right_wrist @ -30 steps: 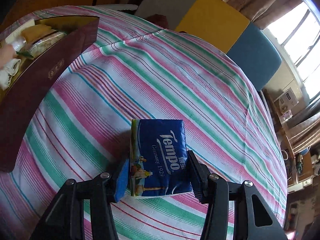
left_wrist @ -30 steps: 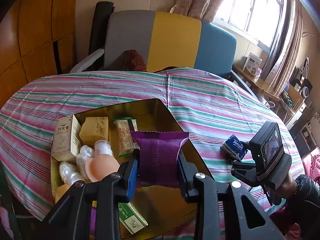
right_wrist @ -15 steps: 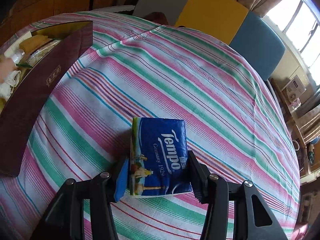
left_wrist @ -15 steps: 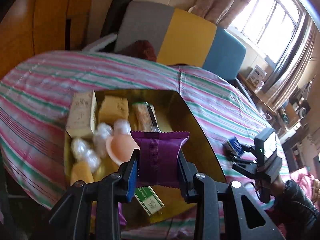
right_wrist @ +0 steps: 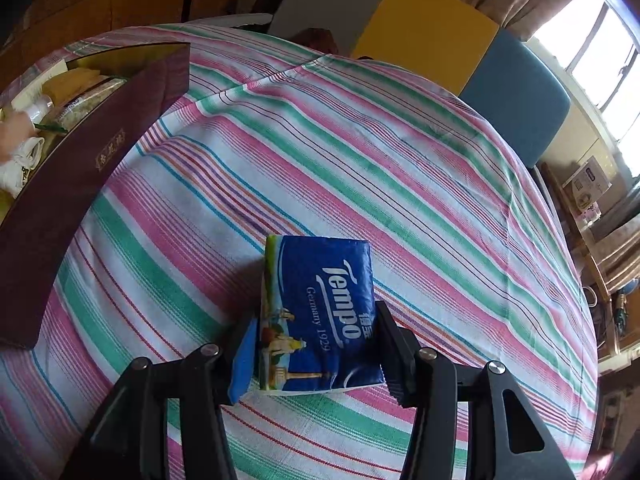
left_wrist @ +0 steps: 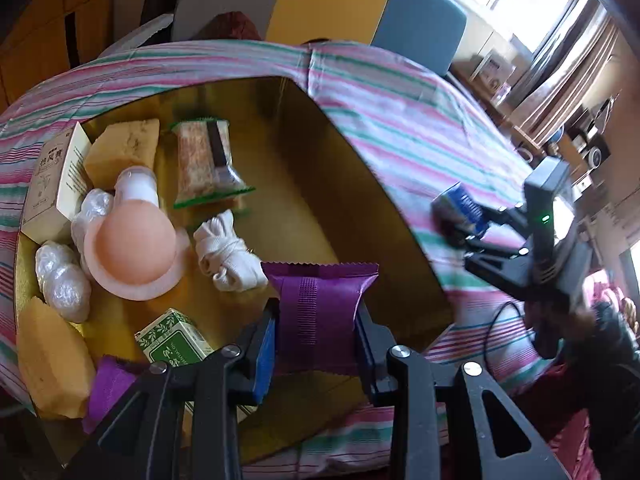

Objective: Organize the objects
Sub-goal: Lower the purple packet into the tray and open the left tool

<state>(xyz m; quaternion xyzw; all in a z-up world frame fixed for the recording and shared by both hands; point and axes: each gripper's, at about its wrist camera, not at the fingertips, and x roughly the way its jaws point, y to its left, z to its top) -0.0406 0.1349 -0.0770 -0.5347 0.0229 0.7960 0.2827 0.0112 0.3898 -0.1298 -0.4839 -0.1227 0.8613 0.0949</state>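
Left wrist view
Left gripper [left_wrist: 316, 328]: jaws clamped on a purple snack packet [left_wrist: 322, 306], one pad on each side, crimped top edge pointing away from the camera.
Packet's place: held above the near right part of the gold-lined box [left_wrist: 376, 216], clear of the things in it.
Box contents, left side: a beige carton with dark print [left_wrist: 50, 176], two yellow sponge-like blocks [left_wrist: 122, 152] [left_wrist: 50, 354], clear-wrapped white balls [left_wrist: 64, 282], a peach-coloured round item with a white cap [left_wrist: 134, 240].
Box contents, middle: a clear-wrapped snack bar with green ends [left_wrist: 206, 166], a knotted white cloth bundle [left_wrist: 226, 254], a green and white small carton [left_wrist: 174, 344] just beside the left finger, another purple wrapper [left_wrist: 106, 390] at the near edge.
Counter: covered with a striped tablecloth [left_wrist: 404, 128] in pink, green and white; the box sits on it.
Right gripper [left_wrist: 466, 226]: seen at the right on the cloth, with a blue pack [left_wrist: 460, 204] at its tips.
Background: a grey, yellow and blue sofa [left_wrist: 332, 0] behind the counter, a window with curtains at upper right.

Right wrist view
Right gripper [right_wrist: 316, 346]: jaws set part-way, pressing both sides of a blue Tempo tissue pack [right_wrist: 320, 308].
Tissue pack's place: resting on the striped tablecloth [right_wrist: 360, 152], well apart from the box.
Box [right_wrist: 80, 164]: its dark maroon outer wall at the left, contents partly visible over the rim.
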